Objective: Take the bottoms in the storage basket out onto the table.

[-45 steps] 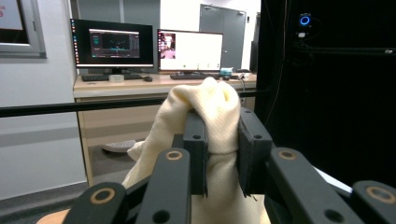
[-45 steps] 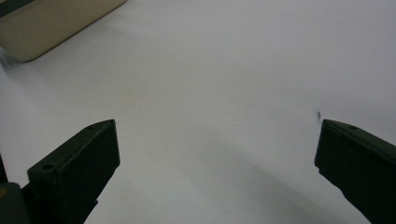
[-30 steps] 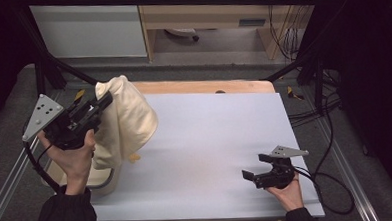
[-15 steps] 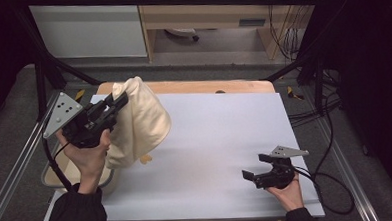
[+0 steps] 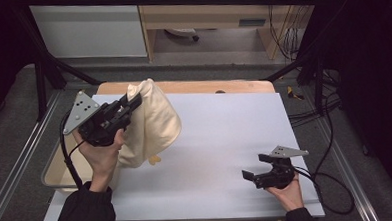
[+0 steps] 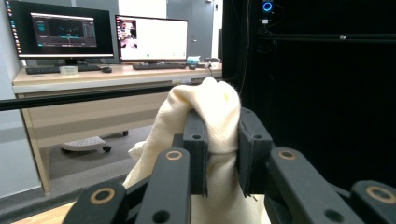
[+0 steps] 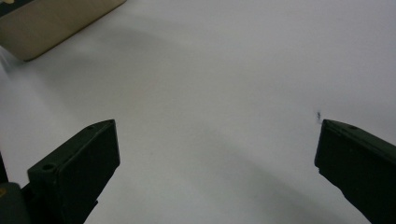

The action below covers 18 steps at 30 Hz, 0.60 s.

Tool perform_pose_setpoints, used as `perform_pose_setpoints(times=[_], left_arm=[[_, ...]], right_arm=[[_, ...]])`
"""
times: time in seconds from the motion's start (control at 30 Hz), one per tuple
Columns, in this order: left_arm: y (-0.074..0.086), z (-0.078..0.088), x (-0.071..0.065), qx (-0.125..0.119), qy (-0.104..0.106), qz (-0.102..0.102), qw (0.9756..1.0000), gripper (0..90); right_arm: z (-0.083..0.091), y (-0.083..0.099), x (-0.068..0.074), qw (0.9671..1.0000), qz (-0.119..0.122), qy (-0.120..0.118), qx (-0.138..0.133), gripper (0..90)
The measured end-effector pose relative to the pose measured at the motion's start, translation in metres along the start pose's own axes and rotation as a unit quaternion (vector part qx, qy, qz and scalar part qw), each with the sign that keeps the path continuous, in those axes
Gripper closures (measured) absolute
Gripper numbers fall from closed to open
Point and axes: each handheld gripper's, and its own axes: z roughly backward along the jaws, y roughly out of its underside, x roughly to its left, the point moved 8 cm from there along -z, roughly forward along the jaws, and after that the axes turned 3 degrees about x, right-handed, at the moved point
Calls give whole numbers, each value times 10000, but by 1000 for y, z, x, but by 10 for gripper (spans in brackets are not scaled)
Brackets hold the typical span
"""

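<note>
My left claw point(image 5: 132, 99) pinches the cream cloth point(image 5: 154, 123) up over the tabletop's point(image 5: 225, 139) far left corner, while my right claw point(image 5: 254, 167) sits open.

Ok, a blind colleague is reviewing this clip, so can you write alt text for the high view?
A person's left gripper holds a cream cloth pinched at its top, lifted so it hangs over the left side of a white table. The right gripper rests open near the table's front right corner. A clear bin sits at the table's left edge.
</note>
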Motion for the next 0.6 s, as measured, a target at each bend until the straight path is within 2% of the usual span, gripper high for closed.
perform_pose_setpoints(times=[0.6], left_arm=[[17,-28,-19,173,212,66,9996,759]], right_arm=[[0,0,0,10000,-17,2,-9,5]])
